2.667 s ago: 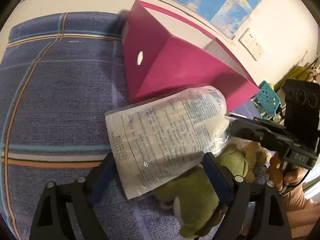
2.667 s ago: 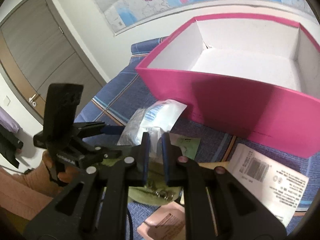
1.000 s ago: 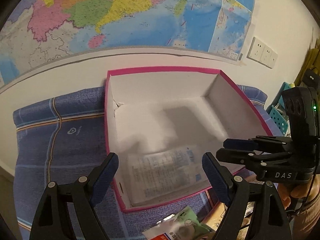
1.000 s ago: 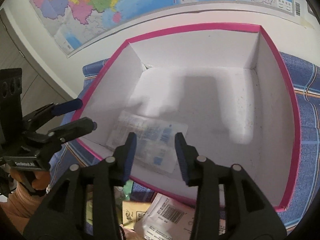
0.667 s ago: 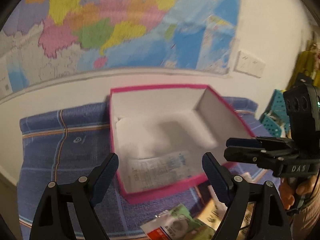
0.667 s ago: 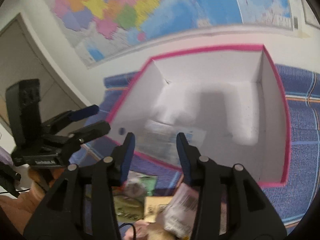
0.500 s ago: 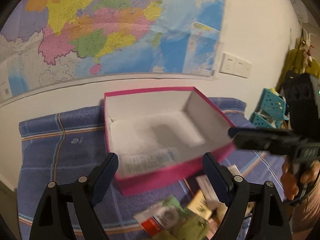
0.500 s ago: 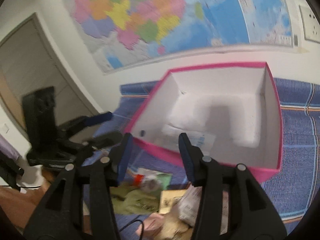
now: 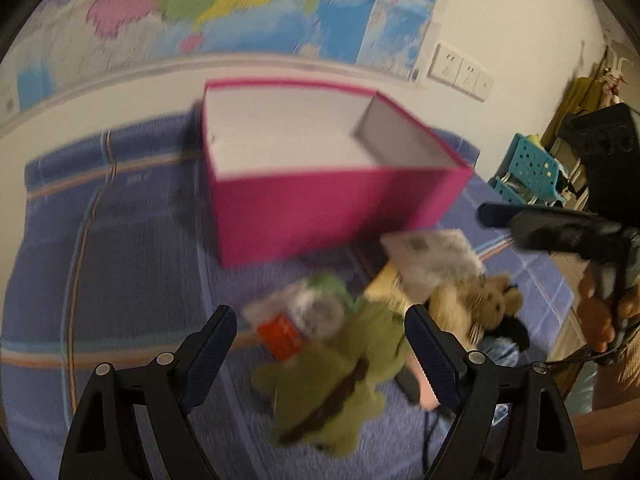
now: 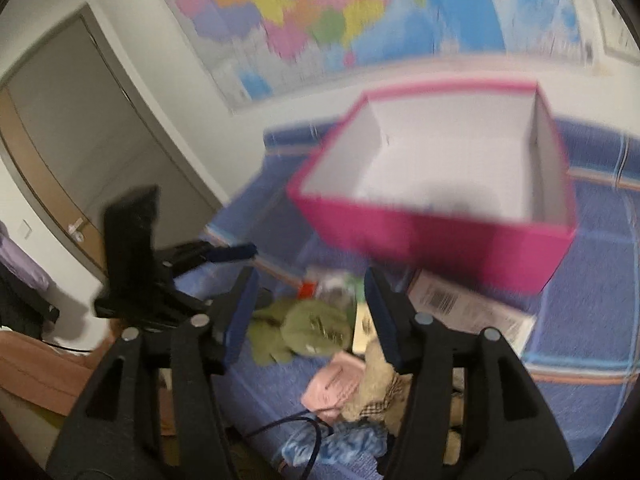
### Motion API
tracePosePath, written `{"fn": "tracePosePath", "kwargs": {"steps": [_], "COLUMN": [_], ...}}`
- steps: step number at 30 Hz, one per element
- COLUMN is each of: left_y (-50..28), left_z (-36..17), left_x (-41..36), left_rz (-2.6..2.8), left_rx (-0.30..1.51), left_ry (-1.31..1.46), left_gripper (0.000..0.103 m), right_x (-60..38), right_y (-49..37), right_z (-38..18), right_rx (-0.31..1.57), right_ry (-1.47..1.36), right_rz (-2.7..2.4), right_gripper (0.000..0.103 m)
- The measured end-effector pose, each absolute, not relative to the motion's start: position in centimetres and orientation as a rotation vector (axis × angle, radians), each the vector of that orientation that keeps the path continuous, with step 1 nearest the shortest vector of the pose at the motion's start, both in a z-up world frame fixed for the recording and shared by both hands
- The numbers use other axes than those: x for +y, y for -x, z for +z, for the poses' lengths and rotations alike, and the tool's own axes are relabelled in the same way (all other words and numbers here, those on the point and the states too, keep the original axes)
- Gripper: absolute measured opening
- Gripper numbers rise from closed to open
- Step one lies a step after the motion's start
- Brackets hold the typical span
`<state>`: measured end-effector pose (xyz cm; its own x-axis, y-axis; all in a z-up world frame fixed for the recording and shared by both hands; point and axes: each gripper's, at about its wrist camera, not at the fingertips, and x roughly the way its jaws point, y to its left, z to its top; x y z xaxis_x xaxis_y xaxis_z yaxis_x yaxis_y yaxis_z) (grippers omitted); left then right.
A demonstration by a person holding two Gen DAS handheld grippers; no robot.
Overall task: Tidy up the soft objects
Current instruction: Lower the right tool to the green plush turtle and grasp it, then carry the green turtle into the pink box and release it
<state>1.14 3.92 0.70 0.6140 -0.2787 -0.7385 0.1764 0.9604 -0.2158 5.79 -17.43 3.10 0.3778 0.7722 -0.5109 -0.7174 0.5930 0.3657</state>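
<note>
Both your tongs are empty. Your left gripper (image 9: 320, 344) stands wide, with the green plush frog (image 9: 340, 372) showing between its fingers but lying on the blanket, untouched. Your right gripper (image 10: 308, 312) has just been opening and now stands about half spread, nothing between its pads.

From the left in the left wrist view: the striped blue blanket (image 9: 100, 280), then the pink box (image 9: 320, 208) standing open behind the pile. In front of it lie a green-and-orange packet (image 9: 296, 316) touching the frog, a clear printed pouch (image 9: 432, 256) leaning over a tan teddy bear (image 9: 480, 304), and your right hand (image 9: 604, 312) at the far edge. The right wrist view adds a pink soft item (image 10: 332, 384) and a blue crumpled cloth (image 10: 340, 448) near the bottom.

You look to be between items: one more thing must be chosen from the pile and carried to the box. The frog sits nearest your left gripper, so lower onto its body, pinch the bulk rather than a limb, and lift clear of the packet.

Writing is too blurred to read; only a barcode on the pouch (image 10: 440, 300) is recognisable.
</note>
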Motion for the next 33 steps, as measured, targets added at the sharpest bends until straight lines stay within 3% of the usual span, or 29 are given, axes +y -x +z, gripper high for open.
{"fn": "tracePosePath", "kwargs": {"steps": [10, 16, 24, 33], "left_y": [1.6, 1.7, 2.0, -1.3], "left_z": [-2.1, -3.7, -0.7, 8.3], "left_x": [4.8, 4.3, 4.0, 3.0], "left_rz": [-0.273, -0.311, -0.338, -0.336], "left_rx": [0.97, 1.037, 0.98, 0.753], "left_ry": [0.178, 0.202, 0.2, 0.078], "left_gripper": [0.085, 0.054, 0.053, 0.059], "right_x": [-11.8, -11.1, -11.1, -13.6], "right_y": [-8.2, -8.1, -6.8, -6.1], "right_z": [-4.3, -5.5, -4.7, 3.2], "right_rx": [0.914, 0.916, 0.873, 0.661], "right_ry": [-0.022, -0.007, 0.005, -0.019], "right_rz": [0.962, 0.966, 0.955, 0.91], "right_gripper": [0.057, 0.057, 0.054, 0.054]}}
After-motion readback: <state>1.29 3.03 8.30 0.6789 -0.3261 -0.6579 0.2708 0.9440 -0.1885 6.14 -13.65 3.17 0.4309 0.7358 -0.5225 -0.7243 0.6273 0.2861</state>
